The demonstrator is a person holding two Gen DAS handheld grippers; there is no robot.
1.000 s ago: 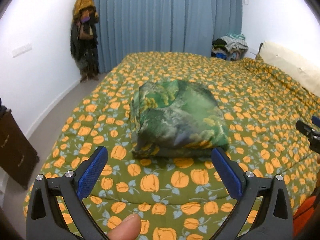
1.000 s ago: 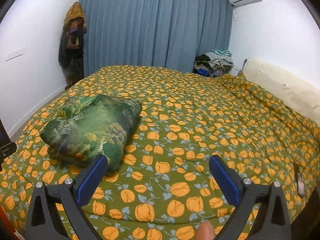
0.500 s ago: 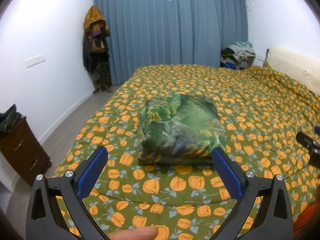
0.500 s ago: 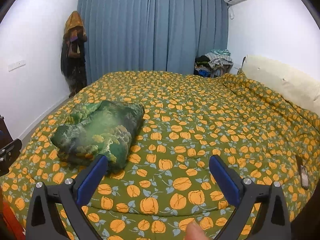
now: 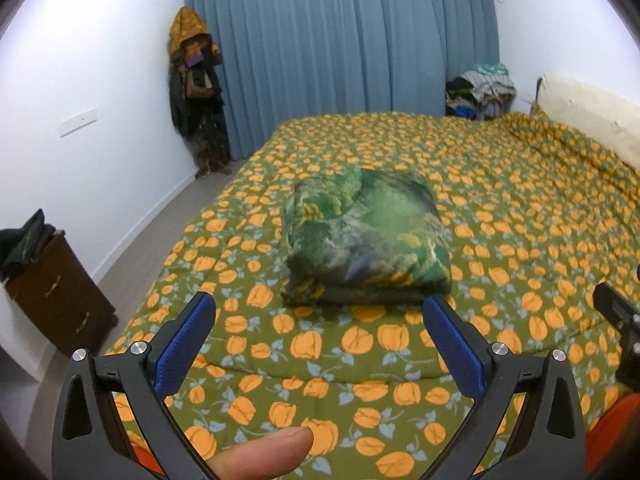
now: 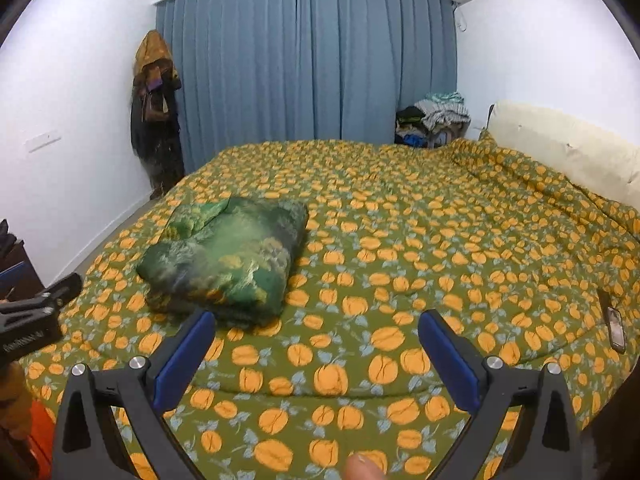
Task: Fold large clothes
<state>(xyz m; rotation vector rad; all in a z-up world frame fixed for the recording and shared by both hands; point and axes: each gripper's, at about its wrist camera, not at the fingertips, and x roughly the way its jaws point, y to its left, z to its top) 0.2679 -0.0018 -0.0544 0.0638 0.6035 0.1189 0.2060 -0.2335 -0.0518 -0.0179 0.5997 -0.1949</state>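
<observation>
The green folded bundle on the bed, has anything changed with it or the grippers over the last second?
Both grippers drew back and up from the bed: the left gripper and right gripper now see more room. Neither took hold of anything; both stay open. The green folded bundle lies unmoved on the bedspread.

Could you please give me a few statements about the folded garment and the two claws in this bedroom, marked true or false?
1. The green garment lies folded in a compact bundle on the bed cover. True.
2. The left claw is shut on the garment. False: it is open, holding nothing, short of the bundle.
3. The right claw is open and empty. True.
4. The curtain is drawn back, showing a window. False: it hangs closed.
5. A dark phone lies on the cover near the bed's right edge. True.
</observation>
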